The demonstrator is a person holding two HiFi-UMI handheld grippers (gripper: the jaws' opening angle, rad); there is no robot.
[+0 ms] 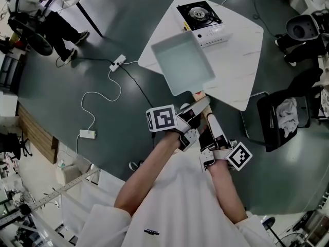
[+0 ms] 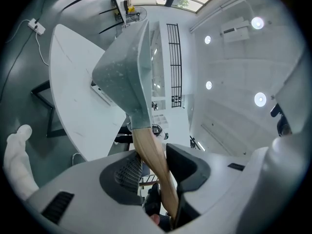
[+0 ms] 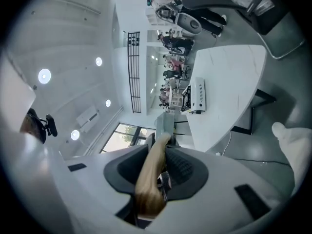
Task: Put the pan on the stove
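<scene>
A pale square pan (image 1: 182, 60) with a wooden handle (image 1: 205, 115) hangs in the air over the near-left edge of the white table (image 1: 241, 60). It is just in front of the portable stove (image 1: 201, 18), which stands at the table's far side. My left gripper (image 1: 195, 112) is shut on the handle close to the pan, and my right gripper (image 1: 209, 134) is shut on it further back. In the left gripper view the handle (image 2: 151, 155) runs between the pads up to the pan (image 2: 122, 67). The right gripper view shows the handle (image 3: 151, 174) in the jaws, the stove (image 3: 199, 96) beyond.
A power strip (image 1: 117, 62) and white cables lie on the dark floor left of the table. A black chair (image 1: 285, 115) holding a white cloth stands at the right. Another chair (image 1: 303, 30) is at the far right, and a person (image 1: 36, 9) stands at the top left.
</scene>
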